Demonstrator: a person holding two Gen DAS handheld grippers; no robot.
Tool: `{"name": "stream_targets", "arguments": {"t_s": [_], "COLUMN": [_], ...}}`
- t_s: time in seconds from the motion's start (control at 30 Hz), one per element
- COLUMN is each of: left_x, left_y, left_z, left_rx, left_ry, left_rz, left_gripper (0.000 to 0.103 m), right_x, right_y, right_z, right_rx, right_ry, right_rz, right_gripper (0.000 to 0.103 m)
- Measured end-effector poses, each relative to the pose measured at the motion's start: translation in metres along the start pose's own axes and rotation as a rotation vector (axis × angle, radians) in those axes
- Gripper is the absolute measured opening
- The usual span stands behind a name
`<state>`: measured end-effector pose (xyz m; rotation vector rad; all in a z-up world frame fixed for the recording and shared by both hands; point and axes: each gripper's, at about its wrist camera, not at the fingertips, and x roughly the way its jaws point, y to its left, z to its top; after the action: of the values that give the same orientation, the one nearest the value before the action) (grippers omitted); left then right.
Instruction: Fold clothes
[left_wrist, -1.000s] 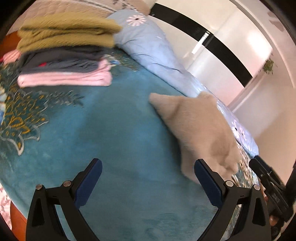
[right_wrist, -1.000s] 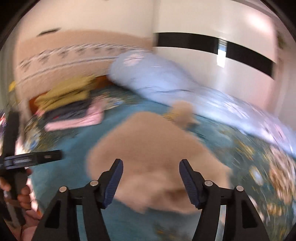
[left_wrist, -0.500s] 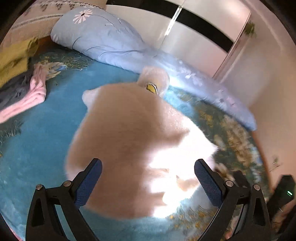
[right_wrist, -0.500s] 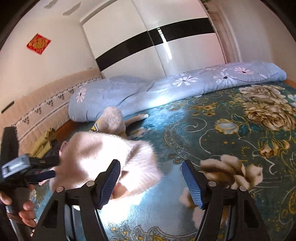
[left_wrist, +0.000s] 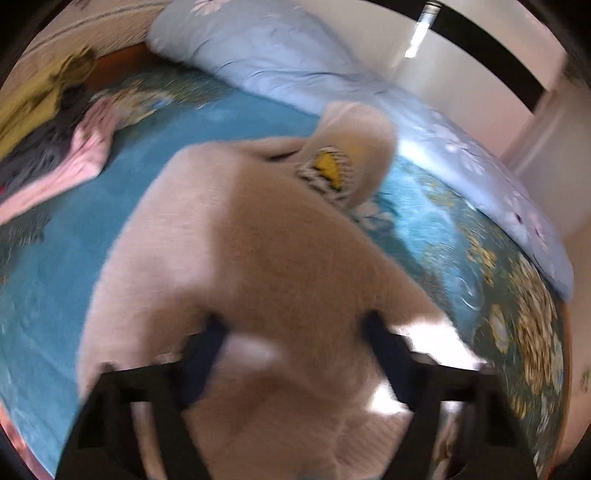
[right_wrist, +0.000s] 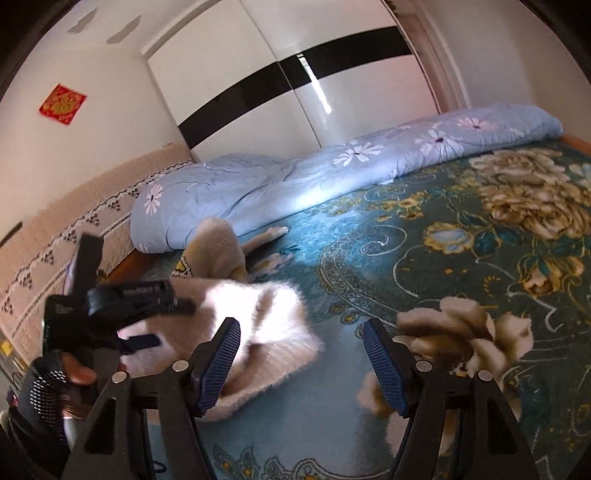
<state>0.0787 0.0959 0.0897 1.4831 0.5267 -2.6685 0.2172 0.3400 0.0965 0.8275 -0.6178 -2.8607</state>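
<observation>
A fuzzy beige sweater (left_wrist: 258, 266) lies spread on the teal bedspread (left_wrist: 48, 280), its collar with a yellow and striped label (left_wrist: 327, 171) at the far end. My left gripper (left_wrist: 295, 350) hovers low over the near part of the sweater, blurred, jaws wide apart with only fabric below them. In the right wrist view the sweater (right_wrist: 266, 314) lies left of centre. My right gripper (right_wrist: 303, 360) is open at its near right corner, the left finger (right_wrist: 219, 363) over the hem. The left gripper (right_wrist: 147, 317), held by a hand (right_wrist: 79, 373), sits over the sweater's left side.
A stack of folded clothes (left_wrist: 51, 125) in olive, dark grey and pink sits at the far left. A rolled light blue floral duvet (right_wrist: 332, 166) runs along the far side of the bed. A beige headboard (right_wrist: 55, 236) and a white wardrobe (right_wrist: 295, 74) stand behind.
My left gripper swung from the bare bedspread to the sweater and dropped close over it. The right gripper turned right and settled at the sweater's corner. Both stayed open.
</observation>
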Motion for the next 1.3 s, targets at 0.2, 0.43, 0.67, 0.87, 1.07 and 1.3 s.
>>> {"name": "stream_targets", "arguments": {"t_s": [0.2, 0.43, 0.67, 0.87, 1.07, 1.3], "left_x": [-0.017, -0.076, -0.113, -0.088, -0.049, -0.043], "left_y": [0.031, 0.090, 0.187, 0.259, 0.303, 0.302], "left_z": [-0.002, 0.005, 0.002, -0.028, -0.052, -0.049], "left_rx": [-0.098, -0.175, -0.257, -0.325, -0.442, -0.407], "left_ry": [0.025, 0.008, -0.117, -0.103, -0.090, -0.130], "left_rz": [-0.115, -0.325, -0.265, -0.179, -0.186, -0.282], "left_gripper": [0.014, 0.009, 0.009, 0.009, 0.009, 0.009], "right_x": [0.002, 0.000, 0.008, 0.018, 0.027, 0.035], "right_y": [-0.002, -0.002, 0.002, 0.011, 0.016, 0.027], "right_z": [0.000, -0.001, -0.003, -0.010, -0.019, -0.028], "right_rx": [0.034, 0.033, 0.020, -0.020, -0.056, -0.107], "right_ry": [0.012, 0.008, 0.035, 0.087, 0.148, 0.203], "right_rz": [-0.017, -0.035, -0.027, -0.010, -0.014, -0.030], "right_gripper": [0.073, 0.073, 0.073, 0.073, 0.073, 0.073]}}
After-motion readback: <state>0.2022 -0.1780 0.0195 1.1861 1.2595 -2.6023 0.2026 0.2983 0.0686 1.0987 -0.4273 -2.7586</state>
